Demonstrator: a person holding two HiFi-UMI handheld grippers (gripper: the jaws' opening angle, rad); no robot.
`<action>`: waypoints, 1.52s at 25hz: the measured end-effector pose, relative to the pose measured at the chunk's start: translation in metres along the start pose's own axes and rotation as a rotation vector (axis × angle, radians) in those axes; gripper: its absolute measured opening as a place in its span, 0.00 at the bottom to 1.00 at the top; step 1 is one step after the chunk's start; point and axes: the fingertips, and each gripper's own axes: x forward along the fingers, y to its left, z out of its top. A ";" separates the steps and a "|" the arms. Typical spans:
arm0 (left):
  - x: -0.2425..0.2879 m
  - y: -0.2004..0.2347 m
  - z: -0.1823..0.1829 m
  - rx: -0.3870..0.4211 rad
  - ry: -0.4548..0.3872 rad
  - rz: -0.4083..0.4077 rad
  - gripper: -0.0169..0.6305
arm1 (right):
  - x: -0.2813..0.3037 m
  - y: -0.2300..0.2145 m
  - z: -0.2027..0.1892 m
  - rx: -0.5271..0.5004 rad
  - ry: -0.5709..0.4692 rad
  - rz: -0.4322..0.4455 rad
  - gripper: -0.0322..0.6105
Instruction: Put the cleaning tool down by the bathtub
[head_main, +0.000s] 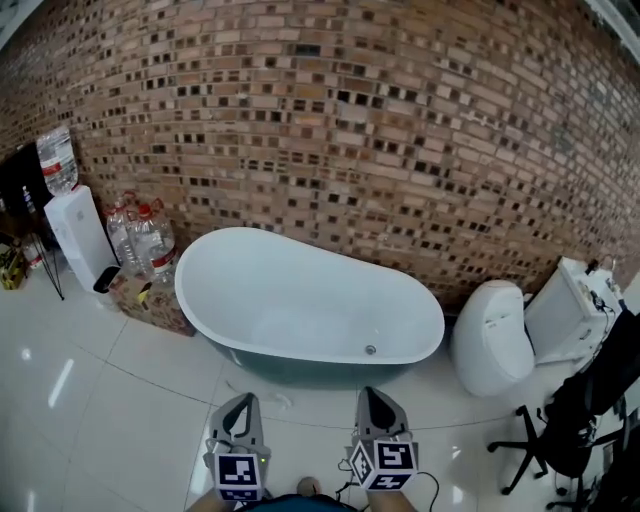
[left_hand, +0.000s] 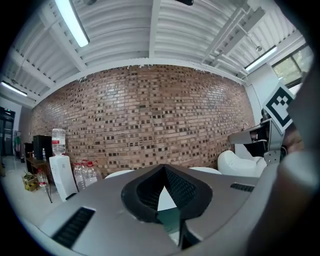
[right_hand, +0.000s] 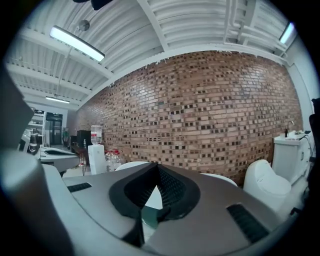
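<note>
A white oval bathtub (head_main: 310, 256) with a teal outer wall stands against the brick wall, its inside empty apart from a drain. My left gripper (head_main: 243, 399) and right gripper (head_main: 376, 393) hover side by side over the white floor tiles just in front of the tub, pointing at it. Both are shut with nothing between their pads. The left gripper view shows the left gripper (left_hand: 164, 168) with its jaws meeting at the tips and the tub's rim (left_hand: 117, 173) behind. The right gripper (right_hand: 157, 166) looks the same, with the tub's rim (right_hand: 220, 178) beyond it. No cleaning tool is visible in any view.
A white toilet (head_main: 492, 338) and a white cabinet (head_main: 562, 310) stand right of the tub, with a black office chair (head_main: 568, 425) nearer me. On the left are a water dispenser (head_main: 76, 236), large water bottles (head_main: 146, 240) and a cardboard box (head_main: 152, 297).
</note>
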 end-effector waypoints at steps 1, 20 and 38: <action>-0.002 -0.002 0.003 0.002 -0.006 -0.016 0.03 | -0.007 0.001 0.002 -0.005 -0.001 -0.013 0.07; -0.004 -0.027 -0.003 0.007 0.009 -0.148 0.03 | -0.040 -0.004 -0.025 0.004 0.049 -0.100 0.07; 0.013 -0.051 -0.016 0.016 0.035 -0.174 0.03 | -0.046 -0.026 -0.029 -0.005 0.043 -0.116 0.07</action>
